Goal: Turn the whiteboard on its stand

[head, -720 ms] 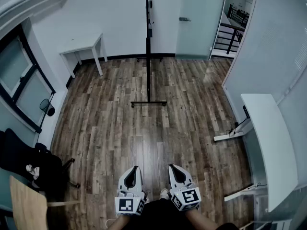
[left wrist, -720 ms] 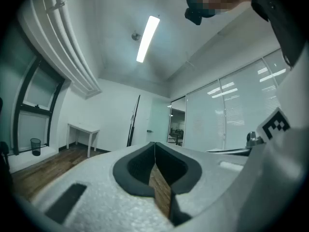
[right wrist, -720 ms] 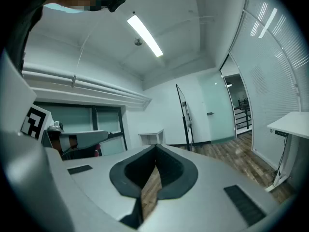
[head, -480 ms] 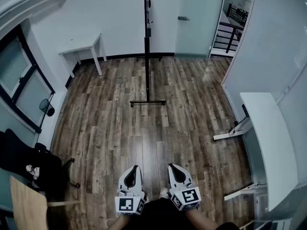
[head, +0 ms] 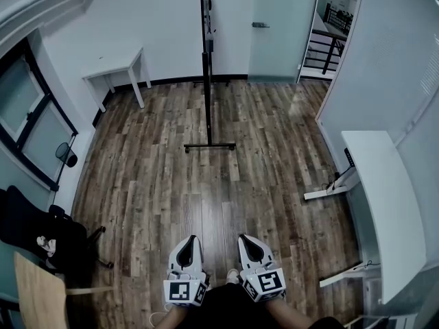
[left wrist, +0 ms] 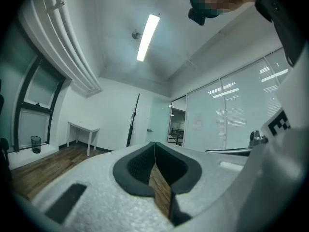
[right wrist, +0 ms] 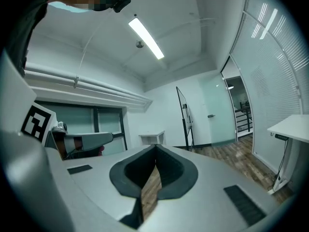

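Slight leftward drift of whiteboard (head: 206, 53) in head view. Stands upright, edge-on, straight ahead across floor (head: 158, 184), well apart from both claws. Left claw (head: 189, 241), right claw (head: 245, 240) pressed closed, empty; left marginally nearer.

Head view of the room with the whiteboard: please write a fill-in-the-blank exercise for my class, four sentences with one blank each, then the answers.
1. In the head view the whiteboard on its stand is seen ___-on, as a thin dark line.
2. The left hand-held gripper and the right hand-held gripper both have their jaws ___, with nothing between them.
3. The floor is laid with ___ planks.
4. In the head view the small white table stands to the ___ of the whiteboard.

Missing words: edge; shut; wooden; left.
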{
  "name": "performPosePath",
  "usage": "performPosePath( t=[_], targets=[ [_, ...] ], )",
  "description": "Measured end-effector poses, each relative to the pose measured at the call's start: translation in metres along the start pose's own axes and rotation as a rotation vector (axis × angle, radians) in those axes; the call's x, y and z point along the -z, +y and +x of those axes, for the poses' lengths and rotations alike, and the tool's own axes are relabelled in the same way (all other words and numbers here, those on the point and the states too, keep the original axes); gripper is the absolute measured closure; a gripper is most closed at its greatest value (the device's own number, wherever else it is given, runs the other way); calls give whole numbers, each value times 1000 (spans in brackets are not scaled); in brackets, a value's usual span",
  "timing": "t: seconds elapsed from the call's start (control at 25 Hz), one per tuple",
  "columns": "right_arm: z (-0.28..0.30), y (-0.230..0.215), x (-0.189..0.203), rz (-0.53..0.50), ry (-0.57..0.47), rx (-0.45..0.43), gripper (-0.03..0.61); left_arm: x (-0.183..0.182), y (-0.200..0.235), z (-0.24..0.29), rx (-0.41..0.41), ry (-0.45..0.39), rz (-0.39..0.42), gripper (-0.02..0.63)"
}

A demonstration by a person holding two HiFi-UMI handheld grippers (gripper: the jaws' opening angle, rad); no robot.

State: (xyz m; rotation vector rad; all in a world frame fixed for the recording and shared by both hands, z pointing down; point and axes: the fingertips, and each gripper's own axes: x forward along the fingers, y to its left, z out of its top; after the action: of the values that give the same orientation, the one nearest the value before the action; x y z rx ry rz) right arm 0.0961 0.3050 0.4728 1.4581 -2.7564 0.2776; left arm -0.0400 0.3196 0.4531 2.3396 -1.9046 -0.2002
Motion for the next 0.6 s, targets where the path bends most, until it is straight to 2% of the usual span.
performPosePath(
  t=[0.2, 0.36, 0.6],
  targets=[
    [-2, -21, 3, 6, 13, -21, 566, 9, -12, 12, -27, -3, -7, 597],
    [0, -34, 4, 7, 5, -38, 567, 14, -22, 17, -35, -3, 25, 597],
    [14, -52, 2, 22, -7, -62, 568, 22, -30, 27, -79, 15, 11, 597]
  ],
)
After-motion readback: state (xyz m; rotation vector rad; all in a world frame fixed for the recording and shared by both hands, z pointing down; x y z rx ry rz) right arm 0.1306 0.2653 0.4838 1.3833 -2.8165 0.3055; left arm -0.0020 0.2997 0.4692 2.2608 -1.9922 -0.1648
